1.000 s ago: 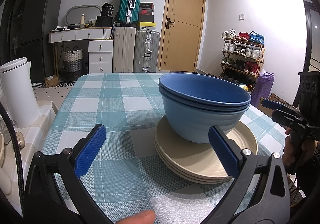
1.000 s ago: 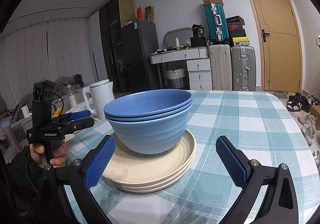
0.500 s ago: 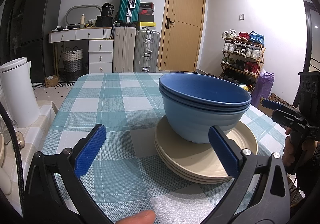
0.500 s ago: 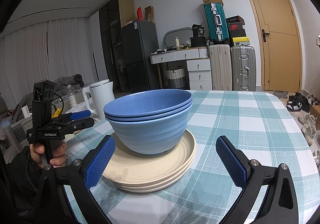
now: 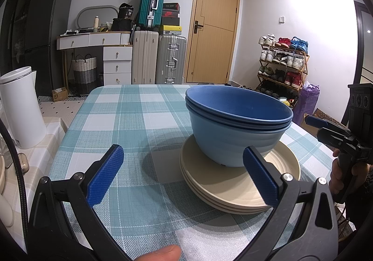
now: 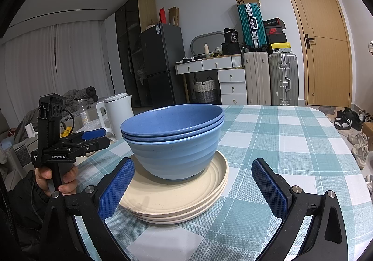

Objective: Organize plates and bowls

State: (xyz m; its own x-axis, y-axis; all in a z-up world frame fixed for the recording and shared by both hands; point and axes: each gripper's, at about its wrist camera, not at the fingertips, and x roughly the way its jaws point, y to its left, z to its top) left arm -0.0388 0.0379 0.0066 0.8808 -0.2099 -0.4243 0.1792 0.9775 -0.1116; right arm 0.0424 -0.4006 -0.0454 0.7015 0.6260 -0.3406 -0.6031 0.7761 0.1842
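A nested stack of three blue bowls (image 5: 235,125) sits on a stack of three cream plates (image 5: 240,188) on the checked table. The stack also shows in the right wrist view, bowls (image 6: 174,144) on plates (image 6: 177,200). My left gripper (image 5: 183,176) is open and empty, just short of the plates, to their left. My right gripper (image 6: 194,185) is open and empty, with its left finger in front of the plates' near edge. Each gripper shows in the other's view: the right one (image 5: 326,128) and the left one (image 6: 93,137), both held off the table's sides.
The table wears a teal and white checked cloth (image 5: 130,121). A white kettle (image 5: 19,107) stands on a side surface left of the table; it also shows in the right wrist view (image 6: 117,113). Suitcases, drawers, a shoe rack and a door stand behind.
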